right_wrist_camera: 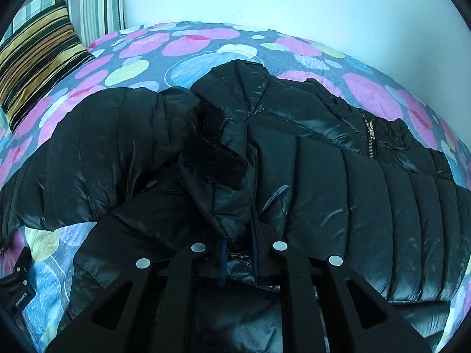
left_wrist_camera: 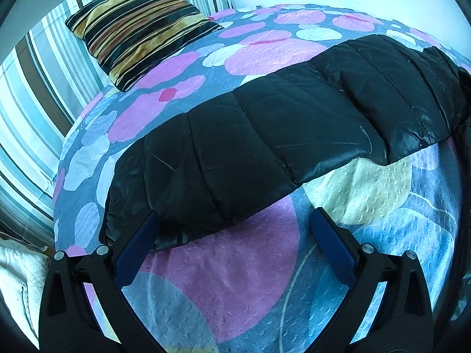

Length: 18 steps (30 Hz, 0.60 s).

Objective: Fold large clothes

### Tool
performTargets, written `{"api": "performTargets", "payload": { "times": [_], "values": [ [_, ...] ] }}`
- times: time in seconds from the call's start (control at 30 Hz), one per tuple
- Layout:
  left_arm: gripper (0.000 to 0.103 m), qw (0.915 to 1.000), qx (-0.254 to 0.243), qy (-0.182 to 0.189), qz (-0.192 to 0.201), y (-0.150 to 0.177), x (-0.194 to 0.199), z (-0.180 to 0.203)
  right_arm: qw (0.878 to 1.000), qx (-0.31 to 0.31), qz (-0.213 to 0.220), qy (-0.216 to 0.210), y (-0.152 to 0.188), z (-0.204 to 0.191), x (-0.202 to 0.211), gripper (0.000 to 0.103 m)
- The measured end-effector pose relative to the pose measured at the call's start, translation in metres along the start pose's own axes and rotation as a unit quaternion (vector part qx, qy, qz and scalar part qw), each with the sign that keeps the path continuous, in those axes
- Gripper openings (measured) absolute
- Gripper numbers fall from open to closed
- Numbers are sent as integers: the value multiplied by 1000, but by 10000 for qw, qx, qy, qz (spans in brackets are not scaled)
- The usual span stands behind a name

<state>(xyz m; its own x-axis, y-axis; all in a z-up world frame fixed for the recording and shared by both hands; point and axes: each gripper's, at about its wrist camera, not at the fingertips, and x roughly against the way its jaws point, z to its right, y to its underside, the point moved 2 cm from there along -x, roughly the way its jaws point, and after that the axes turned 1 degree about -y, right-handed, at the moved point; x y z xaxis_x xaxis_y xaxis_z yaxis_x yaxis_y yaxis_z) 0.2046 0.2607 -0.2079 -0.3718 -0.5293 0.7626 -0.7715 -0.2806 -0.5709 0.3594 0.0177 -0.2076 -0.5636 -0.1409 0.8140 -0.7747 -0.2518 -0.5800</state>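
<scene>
Your black puffer jacket [right_wrist_camera: 294,161] lies spread across the bed [right_wrist_camera: 206,44], one sleeve [left_wrist_camera: 265,135] stretched out toward the striped cushion [left_wrist_camera: 138,26]. Your left gripper [left_wrist_camera: 235,226] stands wide apart at the sleeve's cuff, gripping nothing. Your right gripper [right_wrist_camera: 240,253] pinches a fold of jacket fabric.

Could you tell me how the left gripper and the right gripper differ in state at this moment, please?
The left gripper has its jaws spread wide; the right gripper has its jaws nearly together. The left gripper holds nothing, its fingers straddling the cuff end of the jacket sleeve above the bedspread; the right gripper pinches a fold of the black jacket. Both are black with blue pads and point down at the bed.
</scene>
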Motion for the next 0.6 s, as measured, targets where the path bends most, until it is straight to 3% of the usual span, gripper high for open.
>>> {"api": "performTargets", "payload": {
  "times": [0.13, 0.37, 0.47, 0.6],
  "values": [
    [101, 10000, -7, -6, 2, 0, 0, 0, 10000, 64, 56, 29, 2, -3, 4, 11],
    [101, 10000, -10, -7, 0, 0, 0, 0, 9956, 806, -154, -460, 9, -16, 13, 11],
    [101, 10000, -8, -4, 2, 0, 0, -1, 9956, 609, -124, -698, 7, -9, 15, 17],
    [101, 10000, -2, 5, 0, 0, -1, -1, 9935, 221, 31, -1118, 7, 6, 36, 42]
  ]
}}
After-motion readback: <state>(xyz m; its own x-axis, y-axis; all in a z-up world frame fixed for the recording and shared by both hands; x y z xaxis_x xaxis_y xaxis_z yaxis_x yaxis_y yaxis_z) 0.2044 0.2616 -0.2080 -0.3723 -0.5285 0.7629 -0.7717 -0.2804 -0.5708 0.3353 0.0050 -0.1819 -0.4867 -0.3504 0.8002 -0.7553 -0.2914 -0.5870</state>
